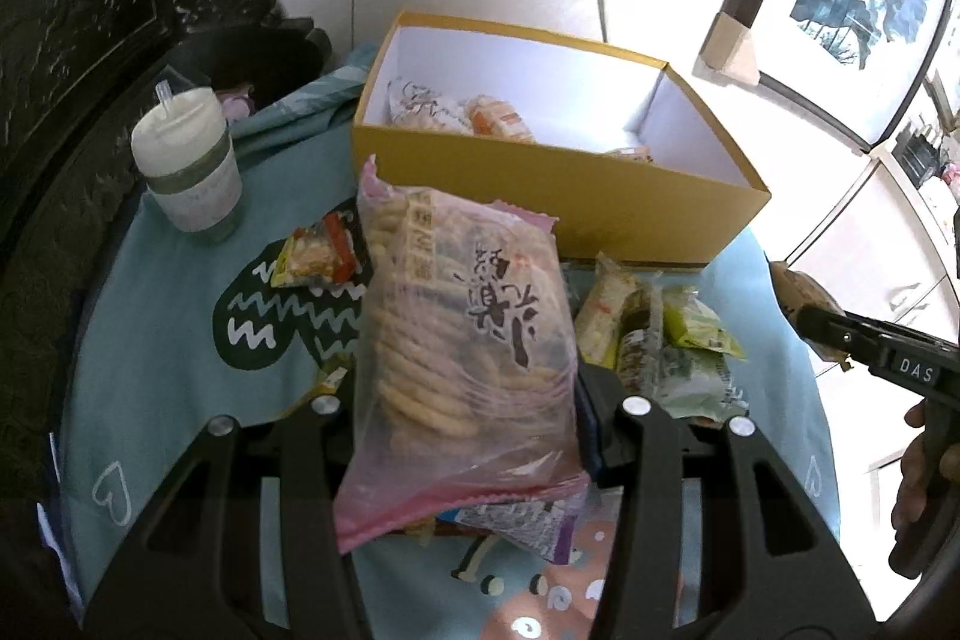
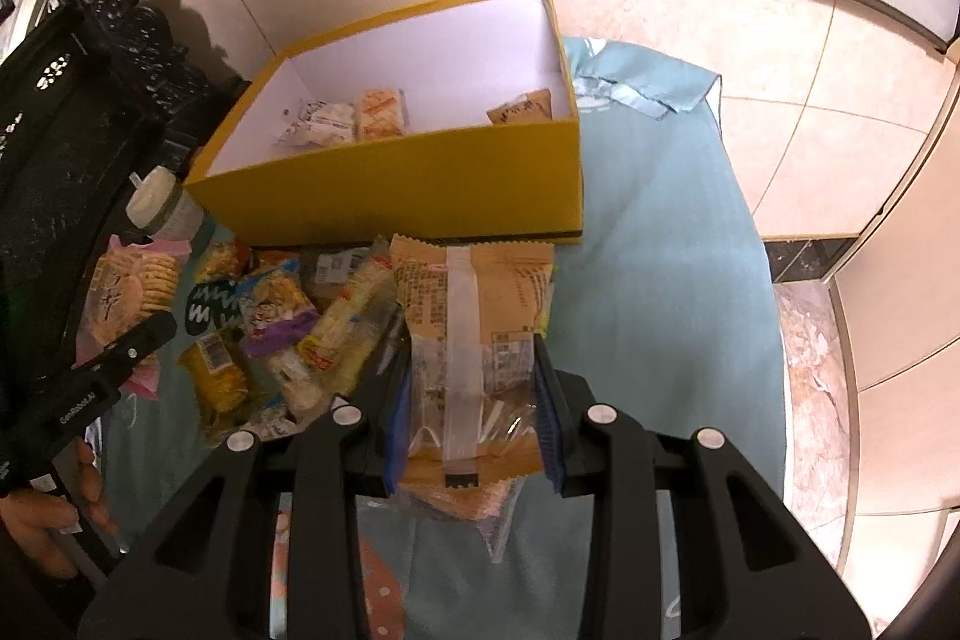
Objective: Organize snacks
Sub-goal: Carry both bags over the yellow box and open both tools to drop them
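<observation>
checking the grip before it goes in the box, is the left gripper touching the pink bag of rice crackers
Touching. The left wrist view shows the left gripper closed on the pink bag of rice crackers, both pads pressed into its sides.

Support surface: round table covered by a teal cloth (image 1: 162,292) printed with a dark green zigzag patch, white heart outlines and a pink figure; cloth corner hangs over the far edge.

Directly on the cloth:
- Yellow cardboard box (image 2: 420,184), open top, white inside, at the far side. Its base touches the cloth; a few small snack packets lie inside.
- White lidded cup (image 1: 189,166) with straw spout and green band, upright, left of the box, apart from it.
- Loose pile of snack packets (image 2: 282,334) just in front of the box: yellow, purple-edged, green and clear wrappers, overlapping one another.
- Small orange-and-yellow packet (image 1: 318,259) near the cup, on the zigzag patch.
</observation>
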{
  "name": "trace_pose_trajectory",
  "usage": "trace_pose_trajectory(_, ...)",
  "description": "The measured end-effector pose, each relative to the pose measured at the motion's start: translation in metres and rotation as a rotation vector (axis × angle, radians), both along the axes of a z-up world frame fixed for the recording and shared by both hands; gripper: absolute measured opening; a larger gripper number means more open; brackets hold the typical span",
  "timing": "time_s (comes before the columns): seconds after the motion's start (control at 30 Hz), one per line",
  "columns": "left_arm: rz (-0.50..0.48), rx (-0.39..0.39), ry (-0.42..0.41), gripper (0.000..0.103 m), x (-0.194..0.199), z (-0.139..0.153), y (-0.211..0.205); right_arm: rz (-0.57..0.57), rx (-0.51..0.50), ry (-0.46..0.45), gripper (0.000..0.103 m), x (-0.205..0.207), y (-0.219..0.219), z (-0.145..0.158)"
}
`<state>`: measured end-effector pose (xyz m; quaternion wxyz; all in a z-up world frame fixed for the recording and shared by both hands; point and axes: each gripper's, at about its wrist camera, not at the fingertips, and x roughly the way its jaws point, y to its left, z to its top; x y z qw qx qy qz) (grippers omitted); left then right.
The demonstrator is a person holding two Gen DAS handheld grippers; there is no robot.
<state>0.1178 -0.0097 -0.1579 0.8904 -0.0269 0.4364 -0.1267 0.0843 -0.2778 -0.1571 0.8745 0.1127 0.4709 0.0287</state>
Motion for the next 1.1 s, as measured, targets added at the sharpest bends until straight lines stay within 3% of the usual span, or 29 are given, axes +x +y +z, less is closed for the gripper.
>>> trace_pose_trajectory(0.47, -0.03, -0.005, -0.073, 0.049, 0.006, 0.043, -0.015, 0.026, 0.014, -0.121, 0.035, 0.002, 0.004, 0.056)
trace_pose_trajectory(0.87, -0.065, -0.014, -0.17, 0.049, 0.038, 0.091, -0.038, 0.029, -0.012, -0.242, 0.035, 0.03, -0.004, 0.119)
trace_pose_trajectory(1.1, -0.069, -0.014, -0.199, 0.049, 0.064, 0.109, -0.049, 0.05, -0.028, -0.269, 0.035, 0.055, 0.0, 0.136)
